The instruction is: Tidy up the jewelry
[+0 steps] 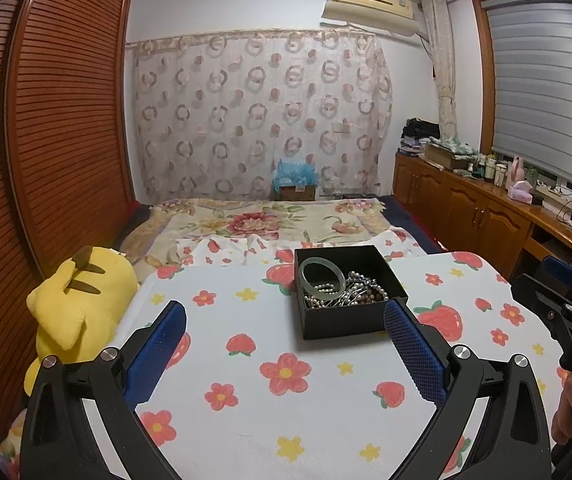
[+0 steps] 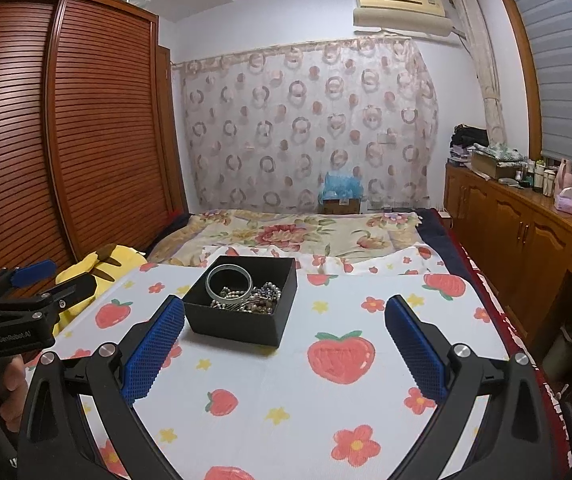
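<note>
A black open box [image 1: 350, 320] stands on a board covered with a strawberry-and-flower cloth [image 1: 270, 360]. In it lie a pale green bangle [image 1: 322, 276] and a tangle of pearl and bead strands [image 1: 358, 292]. My left gripper [image 1: 286, 312] is open and empty, just short of the box. The box also shows in the right wrist view [image 2: 238, 324] with the bangle [image 2: 229, 280] and the beads [image 2: 258, 300]. My right gripper [image 2: 286, 308] is open and empty, with the box by its left finger [image 2: 158, 344].
A yellow plush toy [image 1: 74, 304] lies at the cloth's left edge. A bed with a floral blanket [image 1: 270, 220] stretches behind. A louvred wardrobe [image 1: 46, 140] stands on the left and a wooden cabinet [image 1: 466, 204] with bottles runs along the right.
</note>
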